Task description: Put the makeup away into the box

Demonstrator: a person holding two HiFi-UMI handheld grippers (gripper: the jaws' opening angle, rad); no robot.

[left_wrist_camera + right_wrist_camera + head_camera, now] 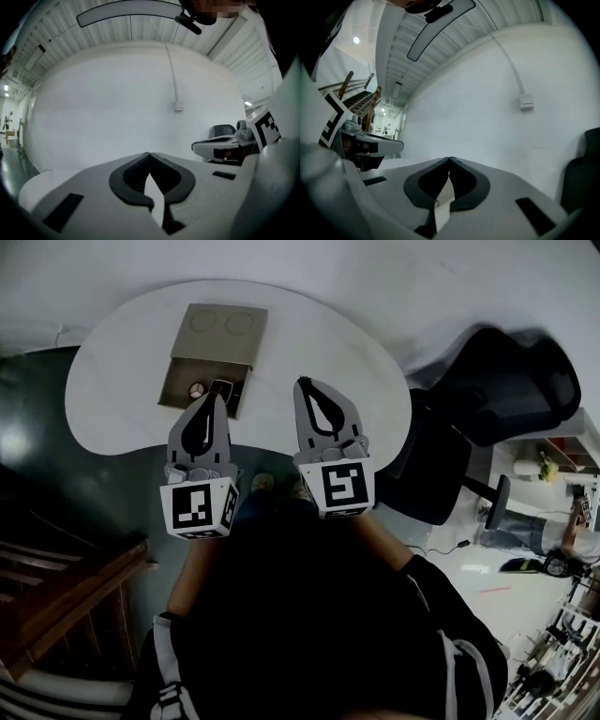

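**Position of the work.** The box (208, 381) stands open on the white table (122, 381), ahead of both tools and below them. Its long axis runs away from the person and leans slightly to the right at the far end. The raised lid (221, 332) is on the far side and the tray is on the near side. A round compact (196, 390) and a dark item (221, 390) lie side by side in the tray. No makeup shows loose on the bare table top.

**Hand-held grippers.** The left hand-held gripper (217, 399) has its jaws pressed together with nothing between them. The right hand-held gripper (301, 383) is likewise closed and empty. Both point level, away from the person.

**Governing relation.** The left hand-held gripper is the nearer. In the head view its tip overlaps the near right corner of the tray, while the right one lies well to the right of the box, over bare table. Both gripper views show only the plain wall (117, 108), with neither table nor box. By this reading the tools are held above the box, so any reach into it calls for a downward tilt and a short forward move.

**Surroundings.**
- A black office chair (506, 381) stands to the right of the table, clear of the box.
- Wooden stairs (66, 587) lie at the lower left.
- Nothing stands between either tool and the box.
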